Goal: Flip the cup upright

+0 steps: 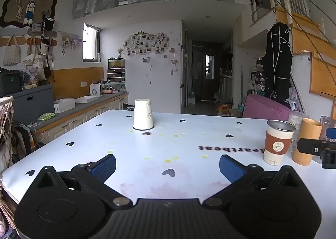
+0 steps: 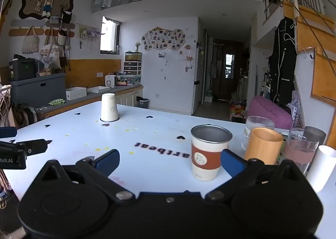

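Note:
A white paper cup (image 1: 142, 114) stands upside down near the far side of the white table (image 1: 130, 173); it also shows in the right wrist view (image 2: 109, 107) at the far left. My left gripper (image 1: 167, 168) is open and empty, low over the table's near part, well short of the cup. My right gripper (image 2: 170, 162) is open and empty, with an upright steel cup with a brown sleeve (image 2: 208, 151) just beyond its right finger. The right gripper's tip shows in the left wrist view (image 1: 315, 150) at the right edge.
Beside the sleeved cup (image 1: 277, 142) at the table's right end stand an orange cup (image 2: 262, 145), a clear glass (image 2: 257, 125), another glass with a pink band (image 2: 300, 148) and a white cup (image 2: 321, 167). A counter with boxes (image 1: 65, 105) runs along the left.

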### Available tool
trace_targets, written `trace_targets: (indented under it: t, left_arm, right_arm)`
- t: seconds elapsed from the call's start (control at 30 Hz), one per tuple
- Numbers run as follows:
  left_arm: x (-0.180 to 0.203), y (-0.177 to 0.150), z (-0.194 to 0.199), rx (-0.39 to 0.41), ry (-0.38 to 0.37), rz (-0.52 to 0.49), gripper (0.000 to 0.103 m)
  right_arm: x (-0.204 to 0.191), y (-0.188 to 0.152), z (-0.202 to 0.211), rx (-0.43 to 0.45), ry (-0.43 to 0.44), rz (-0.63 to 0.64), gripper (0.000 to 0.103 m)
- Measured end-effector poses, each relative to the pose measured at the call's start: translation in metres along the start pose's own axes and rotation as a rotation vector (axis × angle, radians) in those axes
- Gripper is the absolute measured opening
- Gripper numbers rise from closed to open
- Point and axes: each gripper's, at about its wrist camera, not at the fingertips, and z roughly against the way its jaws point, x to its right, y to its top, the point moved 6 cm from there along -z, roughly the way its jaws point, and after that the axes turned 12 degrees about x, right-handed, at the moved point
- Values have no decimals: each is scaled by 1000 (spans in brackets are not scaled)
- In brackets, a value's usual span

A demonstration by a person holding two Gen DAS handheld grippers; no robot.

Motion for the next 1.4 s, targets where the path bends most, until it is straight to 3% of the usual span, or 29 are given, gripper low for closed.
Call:
trace_targets:
  t: [1.4]
  left_arm:
    - [0,0,0,-6,-4,6,103]
  right_arm:
    - [2,-1,2,-8,-4,-10,103]
